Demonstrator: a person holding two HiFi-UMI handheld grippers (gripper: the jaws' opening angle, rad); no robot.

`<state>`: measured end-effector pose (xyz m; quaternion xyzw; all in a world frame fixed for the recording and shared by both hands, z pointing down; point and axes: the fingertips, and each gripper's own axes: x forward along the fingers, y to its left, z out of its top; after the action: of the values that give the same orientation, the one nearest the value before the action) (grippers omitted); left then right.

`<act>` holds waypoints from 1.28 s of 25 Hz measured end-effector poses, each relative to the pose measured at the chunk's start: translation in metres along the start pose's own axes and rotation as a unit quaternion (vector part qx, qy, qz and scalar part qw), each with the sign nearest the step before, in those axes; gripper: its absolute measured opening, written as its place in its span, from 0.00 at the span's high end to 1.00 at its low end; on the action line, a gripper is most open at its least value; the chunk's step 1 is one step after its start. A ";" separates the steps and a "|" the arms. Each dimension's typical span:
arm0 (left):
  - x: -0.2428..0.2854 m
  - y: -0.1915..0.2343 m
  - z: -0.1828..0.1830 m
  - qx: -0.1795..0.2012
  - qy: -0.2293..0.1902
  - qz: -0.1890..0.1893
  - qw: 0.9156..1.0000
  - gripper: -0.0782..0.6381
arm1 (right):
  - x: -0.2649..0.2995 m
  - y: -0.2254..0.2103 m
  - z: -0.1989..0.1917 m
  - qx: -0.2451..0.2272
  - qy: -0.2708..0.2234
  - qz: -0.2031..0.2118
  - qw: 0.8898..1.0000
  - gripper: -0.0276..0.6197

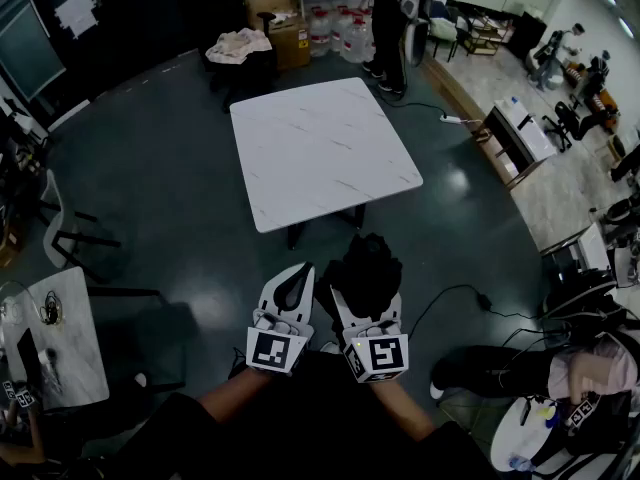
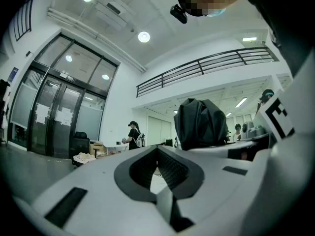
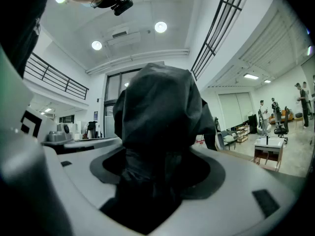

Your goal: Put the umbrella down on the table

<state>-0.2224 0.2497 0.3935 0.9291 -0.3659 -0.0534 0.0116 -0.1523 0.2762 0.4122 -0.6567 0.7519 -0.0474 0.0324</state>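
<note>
Presently, a folded black fabric umbrella point(image 1: 368, 260) is pinched by the right hand-held gripper point(image 1: 368, 300); the left hand-held gripper point(image 1: 293, 286) is pressed together.

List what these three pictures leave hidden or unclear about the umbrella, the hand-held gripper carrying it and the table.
1. Umbrella: in the right gripper view, its held end is buried between the jaws of the right hand-held gripper.
2. Table: absent from the right gripper view, where the umbrella fills the middle.
3. Table's legs: in the head view, mostly under the top.
</note>
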 end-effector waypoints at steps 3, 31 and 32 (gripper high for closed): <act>-0.004 -0.010 -0.002 -0.002 0.000 -0.002 1.000 0.88 | -0.009 0.000 -0.002 -0.001 0.006 0.006 1.000 0.45; 0.042 -0.091 -0.062 0.013 0.073 -0.007 0.997 0.88 | -0.065 -0.118 -0.035 0.063 0.017 -0.039 0.997 0.44; 0.047 -0.091 -0.063 0.014 0.076 -0.008 0.997 0.88 | -0.064 -0.121 -0.035 0.061 0.017 -0.041 0.997 0.44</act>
<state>-0.1198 0.2836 0.4467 0.9335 -0.3569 0.0221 0.0254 -0.0283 0.3250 0.4594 -0.6827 0.7207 -0.1058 0.0580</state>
